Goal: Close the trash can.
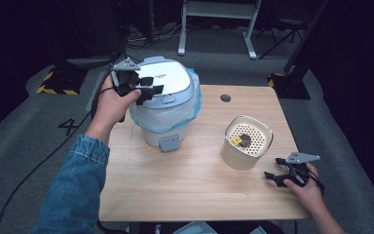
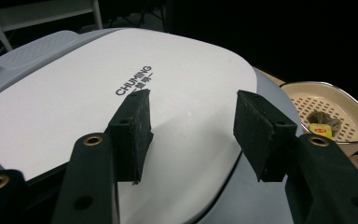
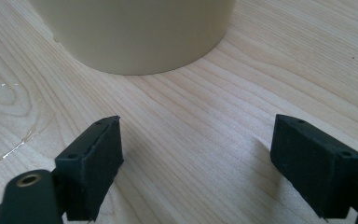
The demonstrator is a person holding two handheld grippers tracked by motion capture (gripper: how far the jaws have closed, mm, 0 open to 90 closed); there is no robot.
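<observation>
A small white and grey-blue bin (image 1: 165, 97) with a shut lid (image 2: 121, 93) marked CHUMING and a blue-white bag liner stands at the table's back left. My left gripper (image 1: 148, 87) (image 2: 191, 130) hovers open just over the lid's left part, nothing between its fingers. A cream cylinder canister (image 1: 246, 144) (image 3: 135, 32) with a perforated insert holds a tea bag with a yellow tag (image 1: 237, 141) (image 2: 321, 128). My right gripper (image 1: 272, 176) (image 3: 196, 168) rests open low over the table, just right of and in front of the canister.
The light wooden table (image 1: 185, 180) has a round cable hole (image 1: 225, 98) at the back. A foot pedal (image 1: 169, 143) sticks out at the bin's front. A faint water ring (image 3: 9, 116) marks the wood near the canister. Grey carpet surrounds the table.
</observation>
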